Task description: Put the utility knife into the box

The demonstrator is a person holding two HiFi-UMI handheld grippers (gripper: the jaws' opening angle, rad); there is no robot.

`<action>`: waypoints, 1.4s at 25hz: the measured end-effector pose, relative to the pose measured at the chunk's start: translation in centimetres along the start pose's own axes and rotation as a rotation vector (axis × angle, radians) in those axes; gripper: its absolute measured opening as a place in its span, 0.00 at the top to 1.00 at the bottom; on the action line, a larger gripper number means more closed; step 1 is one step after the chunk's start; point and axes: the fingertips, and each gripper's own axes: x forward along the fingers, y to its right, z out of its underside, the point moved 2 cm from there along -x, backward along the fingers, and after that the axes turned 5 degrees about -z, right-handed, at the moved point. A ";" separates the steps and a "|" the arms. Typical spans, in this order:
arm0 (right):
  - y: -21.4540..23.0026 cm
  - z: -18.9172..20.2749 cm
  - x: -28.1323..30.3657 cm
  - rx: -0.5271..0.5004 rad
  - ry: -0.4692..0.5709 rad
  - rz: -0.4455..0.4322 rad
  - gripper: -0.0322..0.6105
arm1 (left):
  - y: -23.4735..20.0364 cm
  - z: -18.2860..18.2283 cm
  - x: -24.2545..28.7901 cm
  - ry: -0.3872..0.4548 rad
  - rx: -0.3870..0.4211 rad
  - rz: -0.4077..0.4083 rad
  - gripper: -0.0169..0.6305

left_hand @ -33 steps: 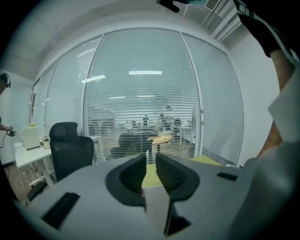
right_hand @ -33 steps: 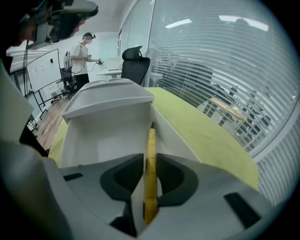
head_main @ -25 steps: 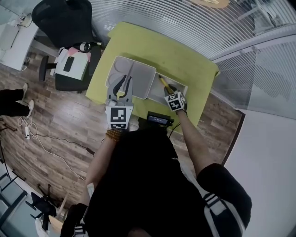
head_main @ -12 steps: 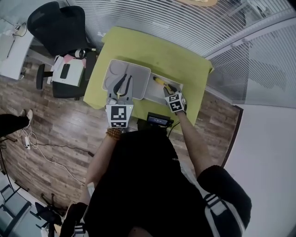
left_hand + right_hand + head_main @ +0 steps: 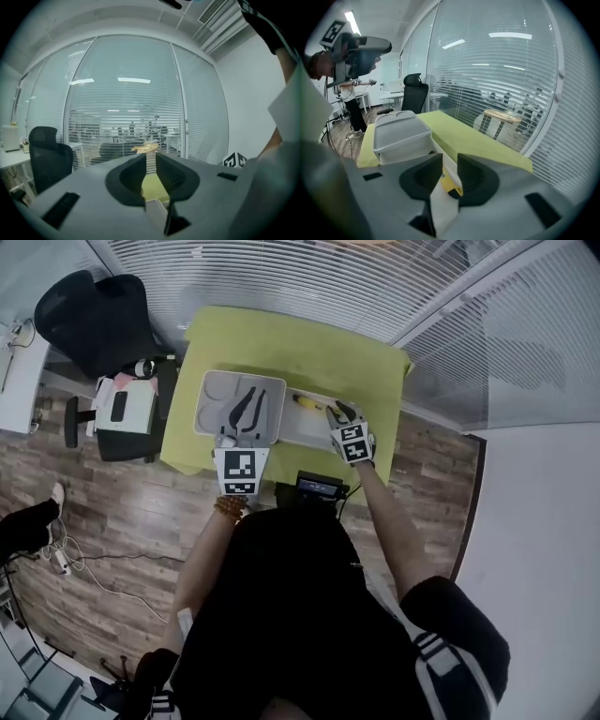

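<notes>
Utility knife [image 5: 306, 401]: yellow, lying inside open box [image 5: 298, 425] on green worktop [image 5: 281, 343].
Right gripper [image 5: 450, 165]: above box, near knife; fingers slightly apart, nothing between.
Left gripper [image 5: 151, 161]: over grey lid [image 5: 217, 395] left of box; fingers slightly apart, nothing between.

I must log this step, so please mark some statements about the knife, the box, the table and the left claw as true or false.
1. The knife lies in the box. True.
2. The table is red. False: it is green.
3. The left claw holds the knife. False: its jaws stand a little apart with nothing between them.
4. In the head view a black chair stands left of the table. True.
</notes>
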 end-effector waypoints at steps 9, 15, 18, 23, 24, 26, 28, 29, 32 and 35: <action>1.5 -2.8 -2.5 0.015 0.077 0.065 0.80 | 1.8 -0.9 2.1 0.021 0.020 0.063 0.86; 1.9 -5.4 -3.7 0.014 0.139 0.090 0.80 | 1.7 -1.7 3.3 0.035 0.020 0.069 0.86; 2.1 -7.0 -4.6 0.011 0.179 0.102 0.80 | 1.8 -2.3 3.7 0.044 0.021 0.073 0.86; 2.5 -9.4 -5.6 0.001 0.236 0.121 0.80 | 2.0 -2.8 4.1 0.054 0.017 0.077 0.86; 2.5 -9.9 -5.9 -0.004 0.247 0.126 0.80 | 2.0 -2.9 4.2 0.057 0.016 0.077 0.86; 2.5 -10.9 -6.6 -0.010 0.272 0.134 0.80 | 1.9 -3.2 4.3 0.064 0.015 0.079 0.86; 2.5 -12.0 -7.4 -0.014 0.298 0.143 0.80 | 1.9 -3.8 4.3 0.073 0.018 0.083 0.86; 2.4 -12.6 -7.8 -0.013 0.312 0.147 0.80 | 2.0 -4.1 4.3 0.078 0.022 0.086 0.86; 2.2 -14.6 -8.9 -0.009 0.358 0.160 0.81 | 1.9 -4.9 4.1 0.093 0.032 0.094 0.86; 1.5 -16.2 -9.9 -0.004 0.400 0.166 0.81 | 1.8 -5.1 4.1 0.099 0.030 0.098 0.86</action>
